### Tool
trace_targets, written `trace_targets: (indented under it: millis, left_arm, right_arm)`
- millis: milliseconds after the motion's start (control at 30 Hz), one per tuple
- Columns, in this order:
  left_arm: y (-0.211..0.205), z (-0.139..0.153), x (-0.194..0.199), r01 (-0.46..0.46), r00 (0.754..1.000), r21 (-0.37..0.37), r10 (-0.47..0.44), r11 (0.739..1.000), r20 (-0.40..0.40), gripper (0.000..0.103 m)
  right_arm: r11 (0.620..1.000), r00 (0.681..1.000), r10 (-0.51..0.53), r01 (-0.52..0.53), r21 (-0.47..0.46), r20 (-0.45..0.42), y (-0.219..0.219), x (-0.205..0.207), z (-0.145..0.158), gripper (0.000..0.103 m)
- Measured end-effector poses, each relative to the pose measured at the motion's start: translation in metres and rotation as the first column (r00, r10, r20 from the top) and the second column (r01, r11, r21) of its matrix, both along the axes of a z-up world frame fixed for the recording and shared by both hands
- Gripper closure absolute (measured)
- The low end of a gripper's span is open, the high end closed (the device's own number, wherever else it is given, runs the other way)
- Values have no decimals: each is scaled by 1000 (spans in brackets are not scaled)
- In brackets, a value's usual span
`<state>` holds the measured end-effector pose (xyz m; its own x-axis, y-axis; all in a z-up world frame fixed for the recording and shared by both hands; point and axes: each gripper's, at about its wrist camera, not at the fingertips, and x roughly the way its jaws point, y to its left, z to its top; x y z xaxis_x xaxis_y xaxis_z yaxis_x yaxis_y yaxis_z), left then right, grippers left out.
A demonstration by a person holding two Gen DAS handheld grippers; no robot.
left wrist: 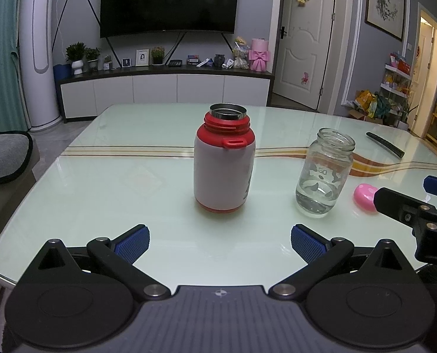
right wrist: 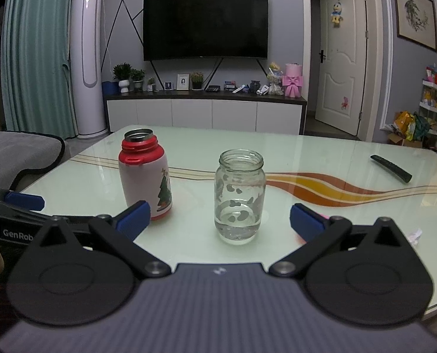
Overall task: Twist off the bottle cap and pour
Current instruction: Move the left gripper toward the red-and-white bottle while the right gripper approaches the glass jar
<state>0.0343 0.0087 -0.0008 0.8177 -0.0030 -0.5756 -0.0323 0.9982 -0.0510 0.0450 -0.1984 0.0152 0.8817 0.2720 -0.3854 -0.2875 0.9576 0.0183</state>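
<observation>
Two vessels stand upright on the glass surface [left wrist: 147, 182], near each other but not touching: red/white flask [left wrist: 224, 161] w/ tree print, and clear glass jar [left wrist: 324, 173] to its right.

Flask: cap off, steel mouth and red threads exposed. Pink cap [left wrist: 365, 197] lies on the surface right of jar, partly hidden behind right gripper's finger in left wrist view. Judged: unscrew step done.

Jar: shallow clear liquid at bottom, approx. Source can't be confirmed. Judged: either some pouring done or jar was pre-filled; can't tell which.

Left gripper [left wrist: 219, 242]: jaws spread wide, nothing between pads, aimed square at flask, short of it, no contact.

Right gripper [right wrist: 219, 220]: jaws also wide apart, holding nothing, jar centred ahead of the gap, no contact. Its right pad covers part of the pink item.

Black remote [right wrist: 390, 167] far right, well apart, no interference.

Step in hand (judgement): between actions, both grippers idle at near edge.

Next move calls for: if pour remains, left gripper to advance, close on flask body below red shoulder, lift, tilt mouth over jar opening. Jar mouth narrow, so alignment matters; right gripper could steady jar. Risk: smooth flask wall may slip; glass surface slick.
</observation>
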Motion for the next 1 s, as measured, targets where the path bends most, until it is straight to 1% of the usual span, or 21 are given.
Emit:
trace_targets:
  millis: [1000]
  left_arm:
    - [2,-6,16,3,1000,15,-3,1000,3,0]
  right_arm:
    - [1000,1000,-16,16,3,-19,-2,15,-9,0]
